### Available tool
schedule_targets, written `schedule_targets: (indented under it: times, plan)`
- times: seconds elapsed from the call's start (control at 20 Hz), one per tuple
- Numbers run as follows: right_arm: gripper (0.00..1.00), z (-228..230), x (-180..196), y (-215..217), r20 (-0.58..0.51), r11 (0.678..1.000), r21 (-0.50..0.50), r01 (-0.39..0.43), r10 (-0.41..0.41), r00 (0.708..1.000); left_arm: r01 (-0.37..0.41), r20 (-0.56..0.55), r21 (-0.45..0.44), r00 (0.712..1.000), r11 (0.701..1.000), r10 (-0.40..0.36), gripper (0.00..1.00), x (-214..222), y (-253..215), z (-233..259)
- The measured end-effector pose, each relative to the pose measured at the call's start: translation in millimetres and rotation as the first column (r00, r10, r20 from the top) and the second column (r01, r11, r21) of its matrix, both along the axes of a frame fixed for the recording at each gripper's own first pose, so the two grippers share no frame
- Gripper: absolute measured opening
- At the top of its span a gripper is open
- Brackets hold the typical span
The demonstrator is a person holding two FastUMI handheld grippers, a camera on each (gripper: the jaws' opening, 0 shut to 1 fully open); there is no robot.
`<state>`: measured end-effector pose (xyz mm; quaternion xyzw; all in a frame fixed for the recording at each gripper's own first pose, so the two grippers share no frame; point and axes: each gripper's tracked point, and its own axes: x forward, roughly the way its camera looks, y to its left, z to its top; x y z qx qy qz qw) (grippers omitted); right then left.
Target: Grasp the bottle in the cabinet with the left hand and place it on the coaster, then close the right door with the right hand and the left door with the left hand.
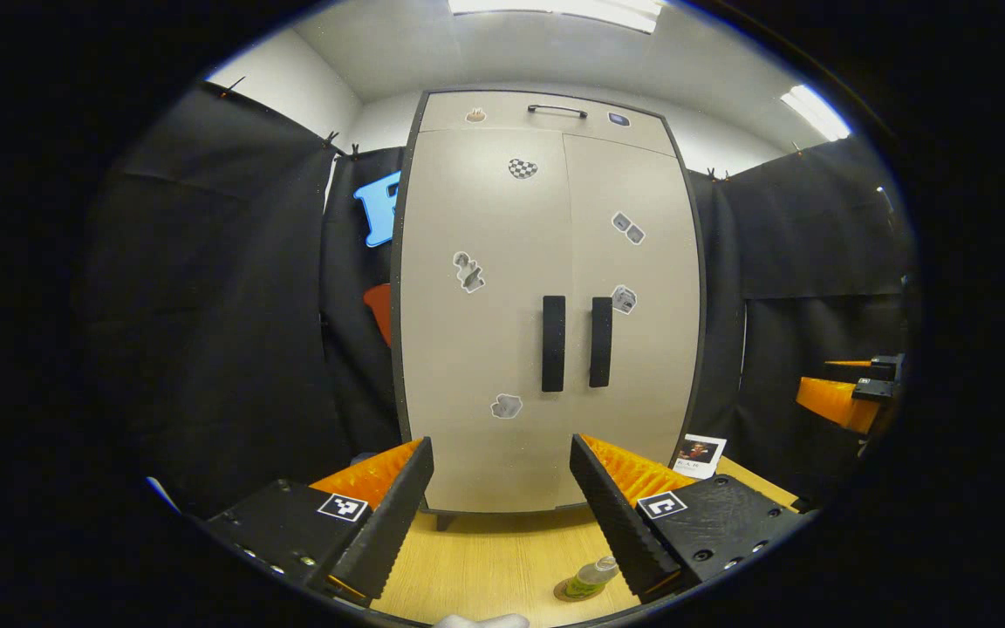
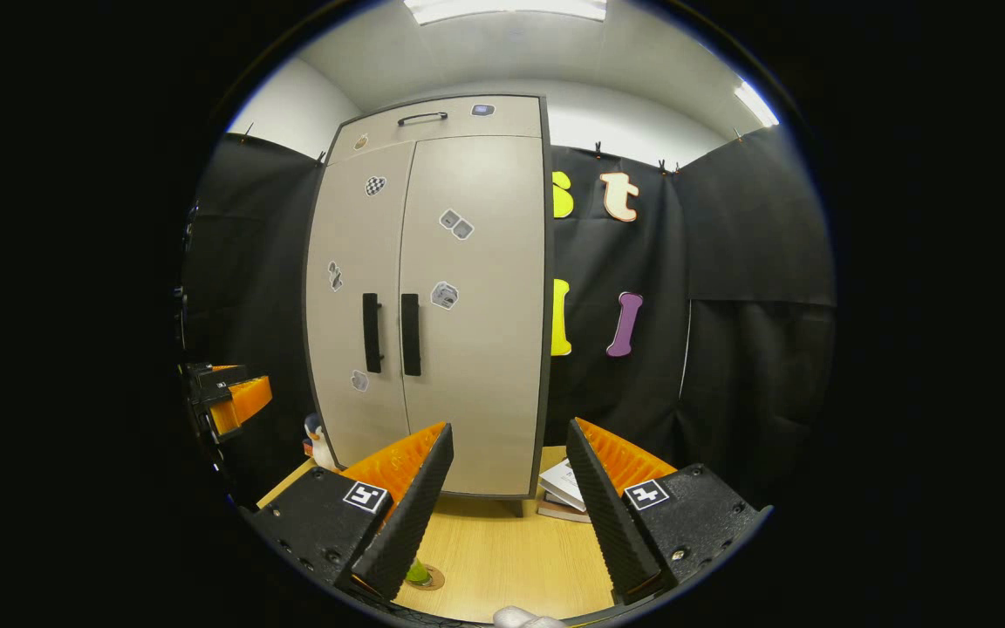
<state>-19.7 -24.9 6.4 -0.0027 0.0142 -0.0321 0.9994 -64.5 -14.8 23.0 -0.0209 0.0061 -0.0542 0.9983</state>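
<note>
The tall beige two-door cabinet (image 1: pixel 546 296) stands closed. Before it, the small clear green-labelled bottle (image 1: pixel 590 577) sits on the round brown coaster (image 1: pixel 569 594). The left gripper (image 1: pixel 502 506) and right gripper (image 2: pixel 507 506) are both spread, holding nothing.

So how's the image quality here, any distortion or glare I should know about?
Left gripper view: fisheye bows the cabinet edges outward; ceiling lights blow out white; the bottle at the bottom rim looks small but sharp. Right gripper view: the same bowing, cabinet leaning, bright ceiling strip overexposed; even lighting, no strong shadows on the table.
</note>
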Motion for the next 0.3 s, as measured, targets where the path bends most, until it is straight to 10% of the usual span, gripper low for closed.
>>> schedule_targets:
  times: [0.3]
  plan:
    - [0.81, 0.6, -1.2, 3.1, 0.010, 1.000, -0.005, -0.008, 0.008, 1.000, -0.009, -0.004, 0.007, 1.000, 1.000, 0.009, 0.96, -4.3, 3.1, -2.2]
